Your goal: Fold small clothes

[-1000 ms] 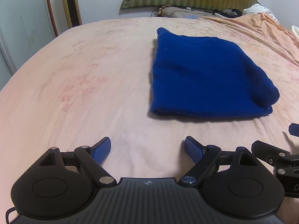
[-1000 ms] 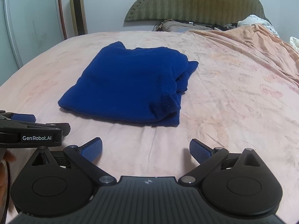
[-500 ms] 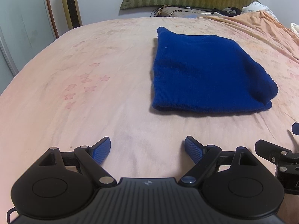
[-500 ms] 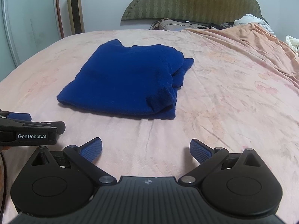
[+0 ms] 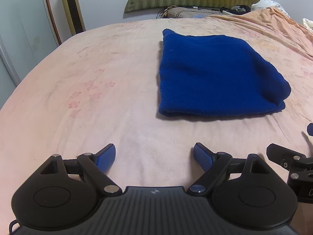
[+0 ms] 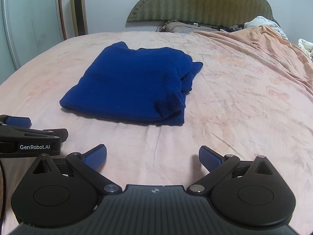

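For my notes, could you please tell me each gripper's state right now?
Left gripper: open, holding nothing.
Right gripper: open, holding nothing.

A pink bed (image 6: pixel 234 101) with a faint flower print spreads out below and ahead of the tongs. Far beyond them stands a green padded headboard (image 6: pixel 205 2), pillows (image 6: pixel 180 26) at its foot. A gold tower fan (image 6: pixel 78 9) stands far off to the left.

Folded blue sweater (image 5: pixel 215 74) on bed (image 5: pixel 97 78)
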The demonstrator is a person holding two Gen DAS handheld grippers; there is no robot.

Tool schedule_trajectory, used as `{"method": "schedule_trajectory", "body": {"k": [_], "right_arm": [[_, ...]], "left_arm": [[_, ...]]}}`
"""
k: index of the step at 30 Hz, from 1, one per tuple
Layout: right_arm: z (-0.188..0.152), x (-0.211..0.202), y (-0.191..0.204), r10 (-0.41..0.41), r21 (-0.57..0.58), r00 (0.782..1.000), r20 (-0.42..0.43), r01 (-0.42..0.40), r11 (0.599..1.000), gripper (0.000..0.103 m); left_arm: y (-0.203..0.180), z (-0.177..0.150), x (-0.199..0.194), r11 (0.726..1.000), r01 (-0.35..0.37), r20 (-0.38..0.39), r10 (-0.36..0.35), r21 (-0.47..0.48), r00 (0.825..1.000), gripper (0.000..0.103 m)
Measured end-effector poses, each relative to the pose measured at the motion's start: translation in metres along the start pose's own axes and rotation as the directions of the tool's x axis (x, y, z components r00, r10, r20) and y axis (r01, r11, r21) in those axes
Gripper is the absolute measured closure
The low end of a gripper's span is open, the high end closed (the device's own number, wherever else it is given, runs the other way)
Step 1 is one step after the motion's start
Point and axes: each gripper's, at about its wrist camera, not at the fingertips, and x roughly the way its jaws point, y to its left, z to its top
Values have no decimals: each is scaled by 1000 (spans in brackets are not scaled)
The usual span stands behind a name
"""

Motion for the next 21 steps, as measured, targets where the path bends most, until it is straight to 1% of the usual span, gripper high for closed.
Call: {"method": "schedule_trajectory", "body": {"k": [6,10,21], "right_arm": [[-1,1,2,2,-10,1000,-1,-2,1000,1],[-1,1,2,2,-8,1000,0,-2,1000,1],[-2,2,0,5,5,1000,-9,-5,1000,1]], "left_arm": [[-1,0,-1,1000,-7,3,7,8,1000,15],[-2,0,0,1000,-19,2,19,10,1000,10],[0,1,1,1000,-8,-12,8,-10,1000,9]]}}
